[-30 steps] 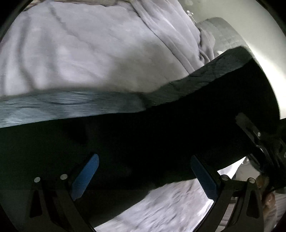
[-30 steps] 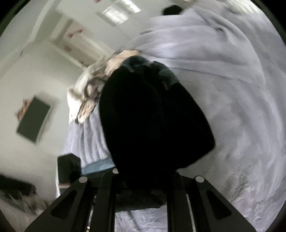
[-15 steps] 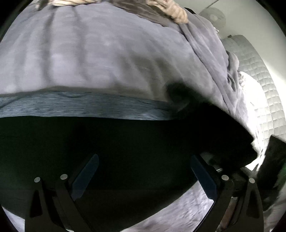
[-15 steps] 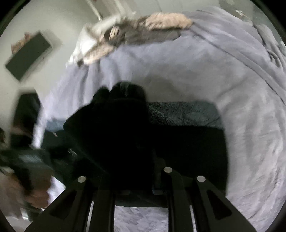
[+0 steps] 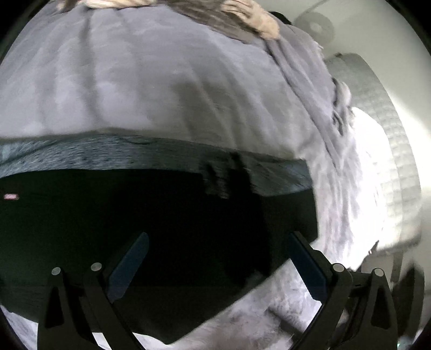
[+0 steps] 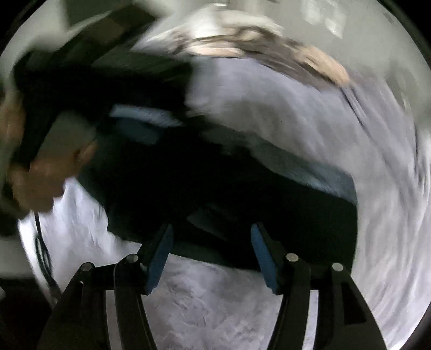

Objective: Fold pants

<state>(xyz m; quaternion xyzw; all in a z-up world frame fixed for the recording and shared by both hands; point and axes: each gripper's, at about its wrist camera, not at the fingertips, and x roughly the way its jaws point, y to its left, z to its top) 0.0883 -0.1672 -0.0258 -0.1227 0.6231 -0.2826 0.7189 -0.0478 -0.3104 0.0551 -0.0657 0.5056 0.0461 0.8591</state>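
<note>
Left wrist view: black pants (image 5: pixel 150 215) spread flat across a bed (image 5: pixel 161 88) draped in a grey-lilac cover, grey waistband (image 5: pixel 134 158) along the far edge. Left gripper (image 5: pixel 215 258) held wide apart just above the dark cloth, blue pads (image 5: pixel 129 263) bare, nothing pinched. Beyond, a heap of beige and brown clothes (image 5: pixel 242 16) at the far end of the bed; at right, a quilted white mattress edge (image 5: pixel 390 150) exposed where the cover bunches.

Right wrist view, heavily blurred: right gripper (image 6: pixel 212 255) with jaws just opened, now spread over the near hem of the pants (image 6: pixel 242 193), no cloth between the blue pads (image 6: pixel 159 258); whether the tips brush the fabric cannot be told. At left, a person's hand (image 6: pixel 40 172) on the other gripper, crowding that side and hiding part of the garment. Same pile of clothes (image 6: pixel 269 51) along the top, smeared by motion.
</note>
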